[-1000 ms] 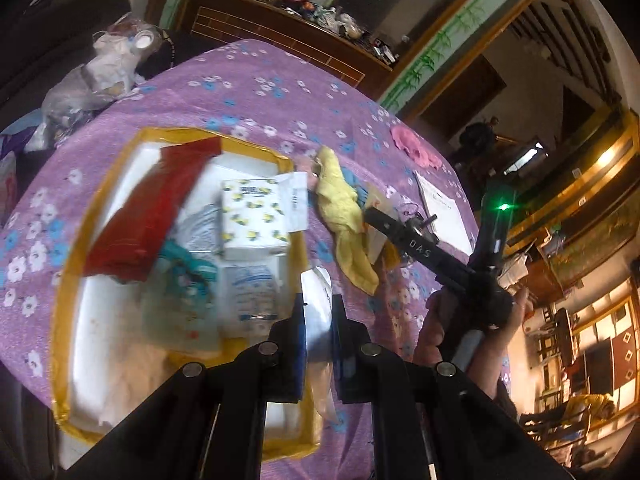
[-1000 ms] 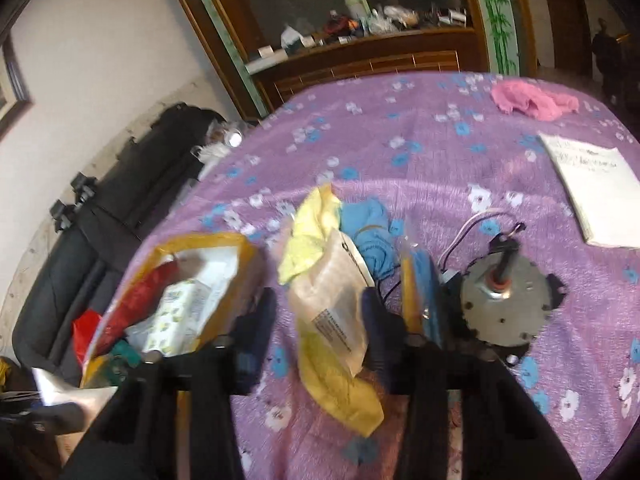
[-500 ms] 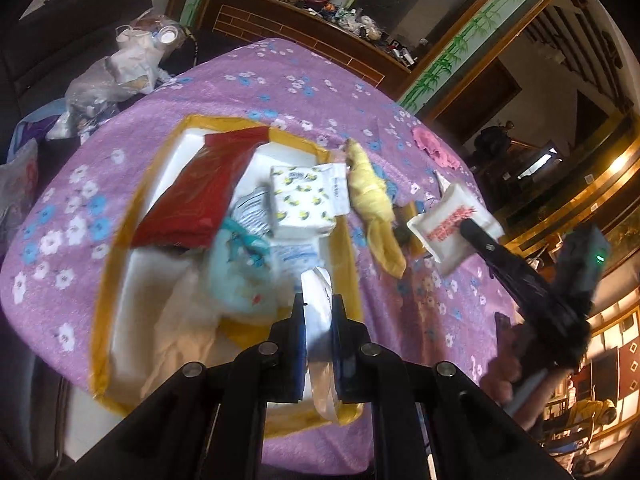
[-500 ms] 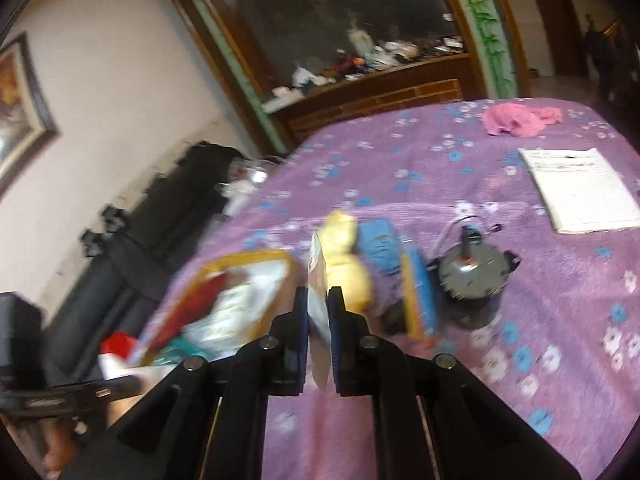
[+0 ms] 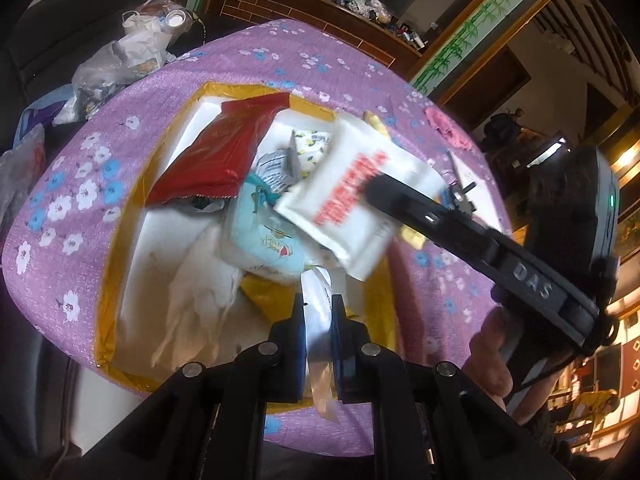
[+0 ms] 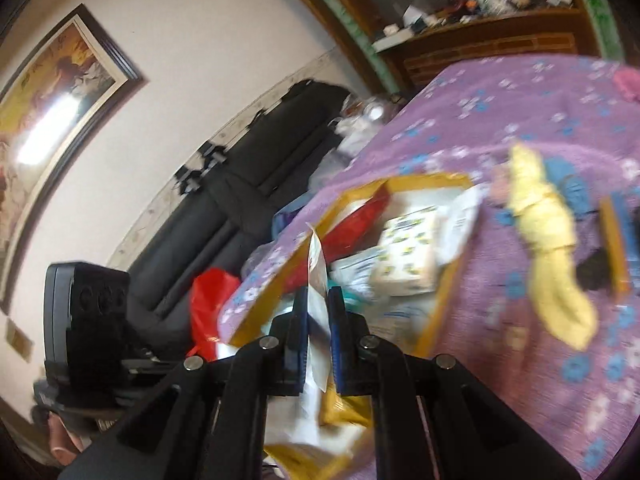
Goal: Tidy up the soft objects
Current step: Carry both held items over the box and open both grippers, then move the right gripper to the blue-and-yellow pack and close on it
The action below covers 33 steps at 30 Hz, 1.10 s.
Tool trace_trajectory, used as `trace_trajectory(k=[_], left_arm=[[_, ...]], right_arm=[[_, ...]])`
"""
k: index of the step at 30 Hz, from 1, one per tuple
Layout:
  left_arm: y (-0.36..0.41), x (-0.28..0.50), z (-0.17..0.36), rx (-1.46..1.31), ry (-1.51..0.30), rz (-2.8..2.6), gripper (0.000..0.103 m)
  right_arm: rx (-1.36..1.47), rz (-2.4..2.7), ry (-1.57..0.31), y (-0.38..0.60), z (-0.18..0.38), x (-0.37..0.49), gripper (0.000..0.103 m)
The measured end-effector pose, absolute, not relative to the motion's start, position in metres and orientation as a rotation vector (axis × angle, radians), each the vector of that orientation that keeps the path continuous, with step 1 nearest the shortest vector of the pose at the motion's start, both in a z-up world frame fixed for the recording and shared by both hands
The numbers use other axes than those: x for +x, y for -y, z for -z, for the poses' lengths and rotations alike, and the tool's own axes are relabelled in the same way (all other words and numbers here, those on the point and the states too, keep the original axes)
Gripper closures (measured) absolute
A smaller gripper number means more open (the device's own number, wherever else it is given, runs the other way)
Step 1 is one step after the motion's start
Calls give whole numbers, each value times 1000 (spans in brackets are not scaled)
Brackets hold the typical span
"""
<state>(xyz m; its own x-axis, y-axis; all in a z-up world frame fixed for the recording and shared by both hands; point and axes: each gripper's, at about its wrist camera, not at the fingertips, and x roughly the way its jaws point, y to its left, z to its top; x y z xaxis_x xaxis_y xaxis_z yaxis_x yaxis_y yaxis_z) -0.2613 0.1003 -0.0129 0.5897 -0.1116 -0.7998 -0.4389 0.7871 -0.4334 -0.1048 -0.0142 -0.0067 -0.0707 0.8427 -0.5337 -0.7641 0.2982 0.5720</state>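
Pinching, left gripper (image 5: 318, 320): jaws pressed on a clear bag (image 5: 320, 360) at the tray's (image 5: 108, 280) 5 o'clock rim
Right gripper (image 6: 319, 312): jaws pinched on a white packet (image 5: 352, 204); carried above the tray's 3 o'clock side
Tray: holds a red pouch (image 5: 224, 152) at 11 o'clock; blue pack (image 5: 264, 240) at centre
Yellow cloth (image 6: 548, 248): on the purple tablecloth (image 5: 80, 148), at the tray's 3 o'clock

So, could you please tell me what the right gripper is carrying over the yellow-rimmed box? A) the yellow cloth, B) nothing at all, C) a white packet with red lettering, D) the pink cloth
C: in the left wrist view the right gripper is closed on a white packet with red lettering above the yellow-rimmed box, while the yellow cloth lies on the table.
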Motion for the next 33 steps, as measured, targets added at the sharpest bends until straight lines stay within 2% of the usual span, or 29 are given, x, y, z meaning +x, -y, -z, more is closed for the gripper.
trace_trajectory(k=[2,4,5,6,7,8,10,14,22,27,33], left_arm=[[-101,-261,16,-657,-940,-228,91],[-99,-260,17,-633,-956,-247,79],[-98,-260,16,-618,-957,-255,74],[-96,-259,14,-592,-952,-267,56],[-94,-259,12,-571,-944,-280,39],[-94,-260,10,-558,-933,-293,36],[-94,-261,5,-546,-922,-317,36],[-98,-267,-4,-543,-910,-352,36],[-62,-252,-22,-215,-1085,-282,36],[-44,-250,-50,-209,-1018,-236,36],[-23,-229,-57,-372,-931,-110,36]], right_arm=[[58,-1312,-988,3,13,-103,93],[44,-1284,-995,0,18,-101,92],[46,-1277,-1001,1,20,-99,87],[52,-1254,-1016,5,22,-97,82],[58,-1240,-1021,10,23,-95,64],[71,-1228,-1021,17,23,-94,50],[95,-1231,-1027,31,23,-94,46],[81,-1229,-1060,52,24,-98,46],[69,-1175,-1106,94,32,-97,46],[144,-1115,-1085,130,40,-84,46],[163,-1008,-996,170,44,-66,47]])
